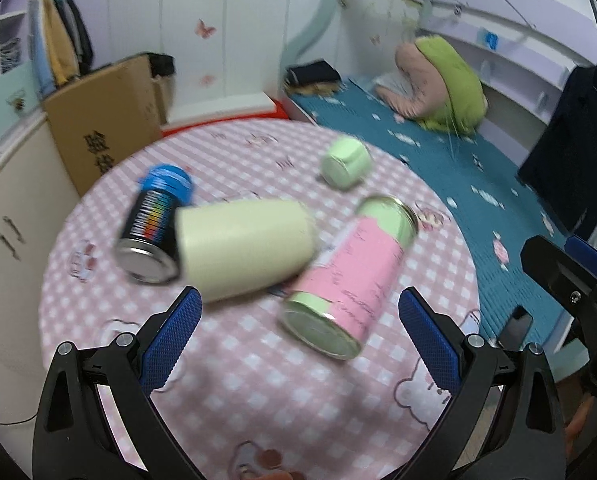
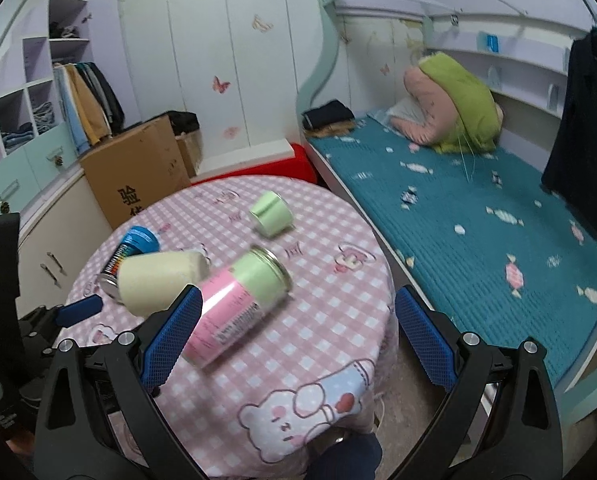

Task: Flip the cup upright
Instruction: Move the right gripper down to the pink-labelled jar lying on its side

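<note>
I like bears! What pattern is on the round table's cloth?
Pink-and-white checked tablecloth with cartoon bears; the right wrist view shows it best.

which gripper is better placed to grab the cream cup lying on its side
Left, probably. The left gripper is open, with the cream cup just ahead of its jaws. The right gripper faces the pink can instead, with the cup off to its left.

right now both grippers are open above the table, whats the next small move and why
Probably ease the left gripper forward and down toward the cream cup. The cup lies on its side just ahead of the open fingers, touching the black can and the pink can. Nothing is held yet, and the right gripper faces the pink can instead.
</note>
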A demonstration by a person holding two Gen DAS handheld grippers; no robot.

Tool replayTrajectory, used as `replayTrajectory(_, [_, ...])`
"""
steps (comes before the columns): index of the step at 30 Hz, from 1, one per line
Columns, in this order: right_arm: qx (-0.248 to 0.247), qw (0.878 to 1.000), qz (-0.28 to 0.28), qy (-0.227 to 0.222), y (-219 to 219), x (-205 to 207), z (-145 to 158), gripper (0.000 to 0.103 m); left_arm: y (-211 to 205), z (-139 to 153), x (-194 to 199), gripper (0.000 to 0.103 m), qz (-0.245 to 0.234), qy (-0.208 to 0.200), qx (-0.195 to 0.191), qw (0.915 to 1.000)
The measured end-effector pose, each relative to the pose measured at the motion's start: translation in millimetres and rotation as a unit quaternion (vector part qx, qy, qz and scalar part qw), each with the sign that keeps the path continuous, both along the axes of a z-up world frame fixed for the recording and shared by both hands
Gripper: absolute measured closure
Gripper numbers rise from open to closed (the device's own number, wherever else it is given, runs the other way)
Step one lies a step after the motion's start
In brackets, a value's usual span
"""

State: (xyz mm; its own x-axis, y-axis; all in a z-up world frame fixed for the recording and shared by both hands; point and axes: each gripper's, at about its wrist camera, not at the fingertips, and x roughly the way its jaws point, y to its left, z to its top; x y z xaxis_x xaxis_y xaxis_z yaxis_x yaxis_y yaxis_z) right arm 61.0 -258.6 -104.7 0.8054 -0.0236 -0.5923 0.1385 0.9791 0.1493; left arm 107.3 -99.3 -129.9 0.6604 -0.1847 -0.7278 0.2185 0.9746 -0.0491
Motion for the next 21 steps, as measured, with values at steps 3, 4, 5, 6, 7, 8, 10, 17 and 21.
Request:
replayTrajectory(3, [0.005, 1.0, -0.005, 0.01, -7.8, 4.3, -10.8, 0.006, -10.6, -15.8, 11.9, 0.008, -0.01, 0.029, -0.007, 0.9995])
replayTrajectory(4, [0.007, 1.0, -0.005, 0.012, -10.5, 5.5, -14.4, 0.006, -12.0, -19.5, 15.5, 0.008, -0.01, 0.034, -0.006, 0.9994])
replayTrajectory(5, [0.008, 1.0, -0.006, 0.016, -12.7, 7.2, -17.9, 0.006, -13.9, -23.3, 18.7, 0.008, -0.011, 0.038, -0.005, 0.9992])
replayTrajectory(6, [0.009, 1.0, -0.008, 0.018, -14.8, 8.6, -20.7, 0.006, -16.0, -26.4, 21.1, 0.008, -0.011, 0.041, -0.003, 0.9991])
replayTrajectory(7, [0.012, 1.0, -0.009, 0.021, -16.9, 10.4, -23.8, 0.006, -18.4, -29.8, 23.9, 0.008, -0.012, 0.045, -0.001, 0.9989])
replayTrajectory(8, [0.015, 1.0, -0.009, 0.024, -19.0, 12.4, -26.5, 0.006, -20.4, -32.8, 26.3, 0.008, -0.013, 0.048, 0.0, 0.9988])
replayTrajectory(10, [0.017, 0.999, -0.009, 0.03, -20.6, 16.1, -31.8, 0.006, -22.7, -37.0, 30.2, 0.008, -0.013, 0.053, 0.0, 0.9985])
replayTrajectory(17, [0.025, 0.999, -0.004, 0.046, -21.9, 29.7, -48.1, 0.006, -30.8, -47.7, 40.7, 0.008, -0.02, 0.066, 0.004, 0.9976])
replayTrajectory(21, [0.028, 0.998, -0.002, 0.051, -21.5, 34.3, -52.5, 0.006, -33.1, -52.1, 43.4, 0.009, -0.021, 0.071, 0.009, 0.9972])
